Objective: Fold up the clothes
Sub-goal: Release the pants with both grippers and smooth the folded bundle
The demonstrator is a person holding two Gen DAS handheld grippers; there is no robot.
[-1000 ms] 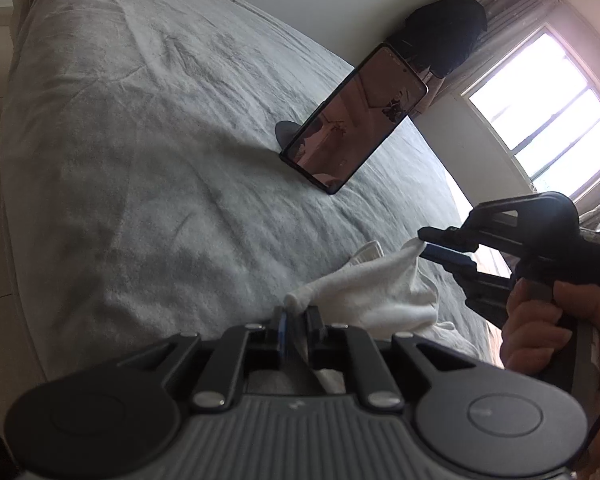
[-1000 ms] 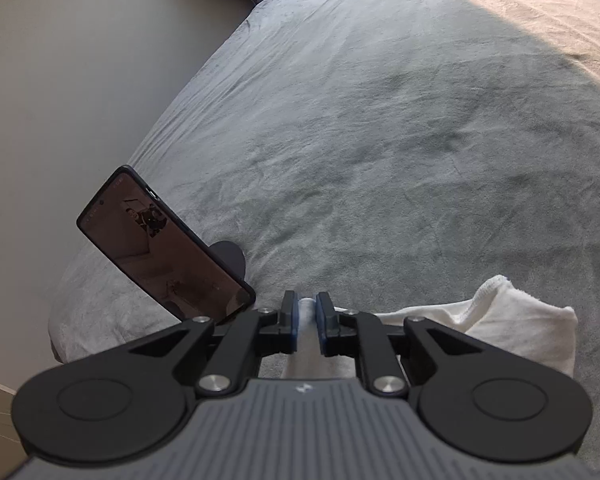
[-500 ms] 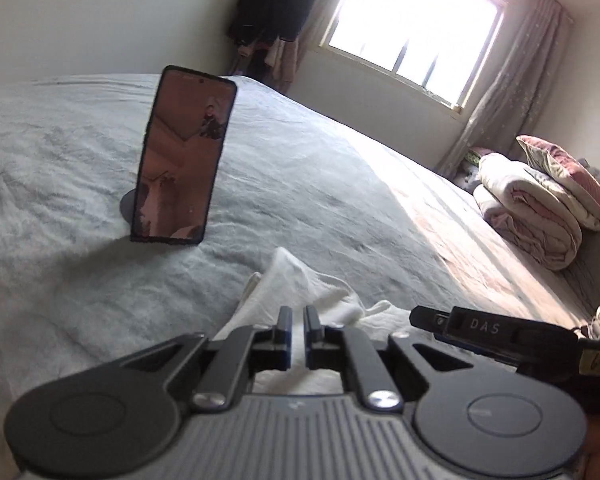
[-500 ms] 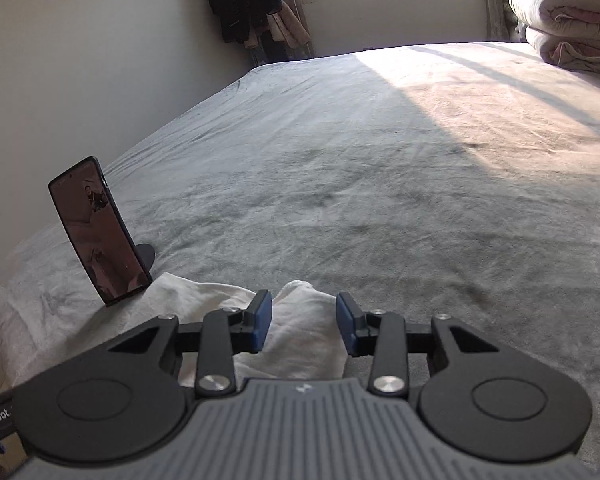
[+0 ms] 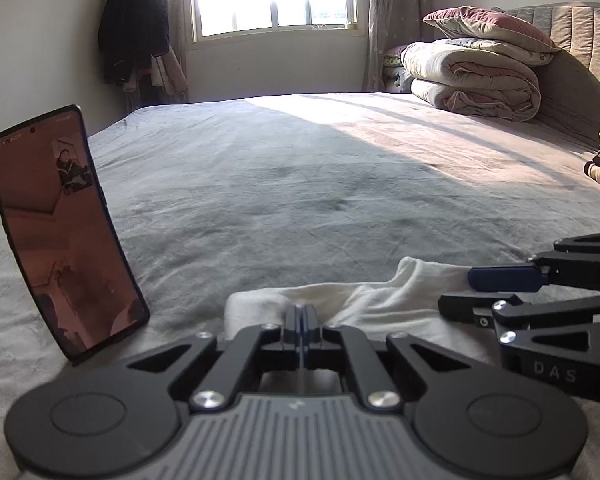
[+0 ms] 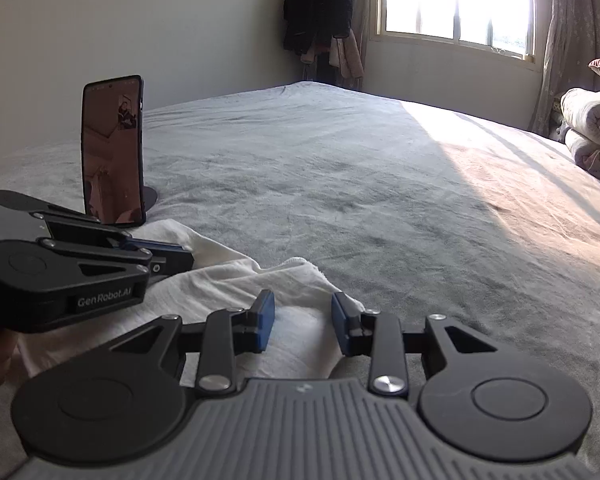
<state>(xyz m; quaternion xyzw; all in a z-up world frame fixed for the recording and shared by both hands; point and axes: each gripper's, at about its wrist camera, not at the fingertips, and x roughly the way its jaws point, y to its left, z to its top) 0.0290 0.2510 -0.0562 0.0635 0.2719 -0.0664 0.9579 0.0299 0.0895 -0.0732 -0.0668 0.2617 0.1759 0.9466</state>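
White garment (image 6: 236, 280) crumpled at the near edge of the grey bed (image 5: 300, 184). Left gripper (image 5: 301, 317) jaws pinched on its fold; right gripper (image 6: 303, 322) jaws wide apart over the cloth, holding nothing. Bed beyond lies open (sunlit far side). Propped phone (image 5: 66, 232) stands just left; folded quilts (image 5: 476, 76) at the headboard.
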